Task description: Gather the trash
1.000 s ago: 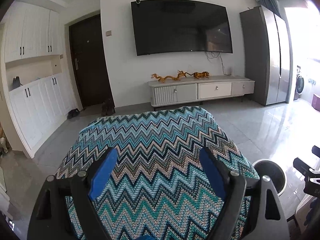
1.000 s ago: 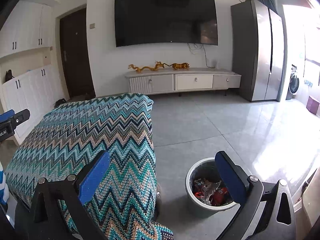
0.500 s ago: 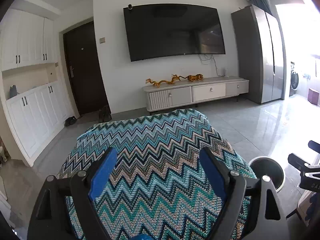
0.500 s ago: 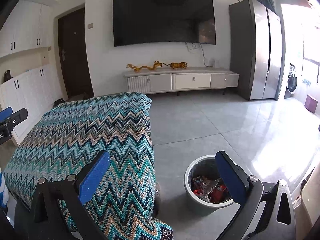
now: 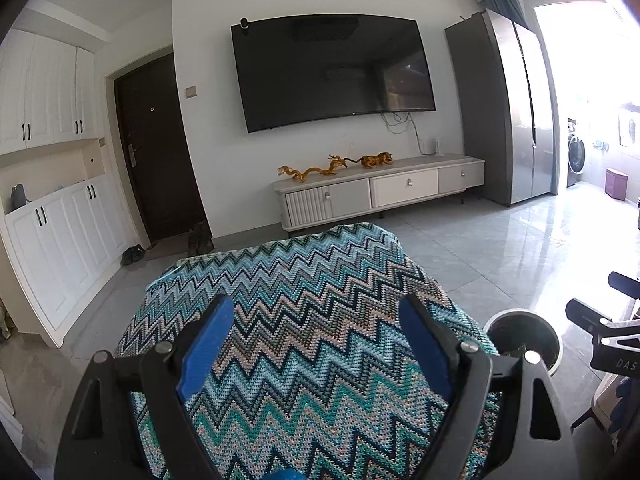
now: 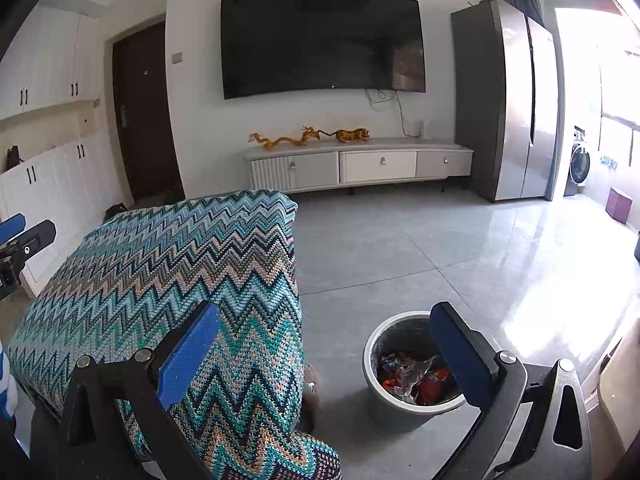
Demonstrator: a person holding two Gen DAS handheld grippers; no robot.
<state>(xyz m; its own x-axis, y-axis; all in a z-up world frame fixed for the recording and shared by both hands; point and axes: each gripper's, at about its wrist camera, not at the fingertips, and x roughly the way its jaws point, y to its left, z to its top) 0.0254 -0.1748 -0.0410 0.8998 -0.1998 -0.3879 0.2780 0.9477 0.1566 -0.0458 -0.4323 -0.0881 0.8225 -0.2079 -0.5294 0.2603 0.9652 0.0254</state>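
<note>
A grey trash bin (image 6: pixel 404 400) stands on the floor right of the table; it holds red and clear wrappers (image 6: pixel 408 376). It also shows in the left wrist view (image 5: pixel 520 340). My right gripper (image 6: pixel 324 340) is open and empty, held above the bin and the table's right edge. My left gripper (image 5: pixel 316 344) is open and empty over a table covered with a teal zigzag cloth (image 5: pixel 304 300). No loose trash shows on the cloth.
A TV console (image 6: pixel 360 164) with gold figurines stands under a wall TV (image 6: pixel 320 40). A steel fridge (image 6: pixel 516 100) is at the right, white cabinets (image 5: pixel 48 220) and a dark door (image 5: pixel 156 148) at the left. Grey tile floor (image 6: pixel 400 248) surrounds the table.
Both views have tilted upward a little and pulled back slightly. Both grippers stay open and empty.
</note>
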